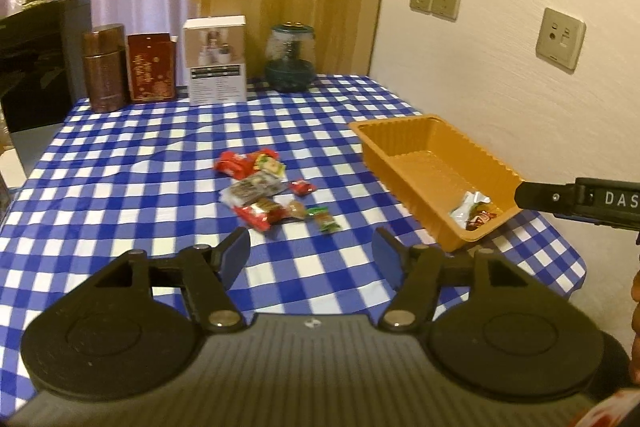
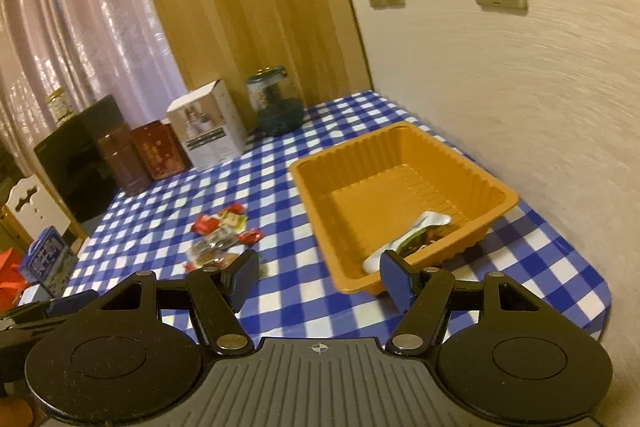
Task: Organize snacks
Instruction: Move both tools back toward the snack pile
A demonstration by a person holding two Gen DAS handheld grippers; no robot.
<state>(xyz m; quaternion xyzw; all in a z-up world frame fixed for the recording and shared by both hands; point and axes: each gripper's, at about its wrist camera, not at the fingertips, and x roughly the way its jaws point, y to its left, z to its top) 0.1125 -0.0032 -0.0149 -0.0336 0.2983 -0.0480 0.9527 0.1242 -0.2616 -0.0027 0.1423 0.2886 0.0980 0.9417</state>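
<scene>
On the blue-checked tablecloth, one snack sits in the orange tray, the snack pile lies loose mid-table; left gripper and right gripper are held part-open, empty, so one top wrapper is best pinched singly.

White letters "DAS" show on the black right claw; print on the white box is unreadable.
</scene>
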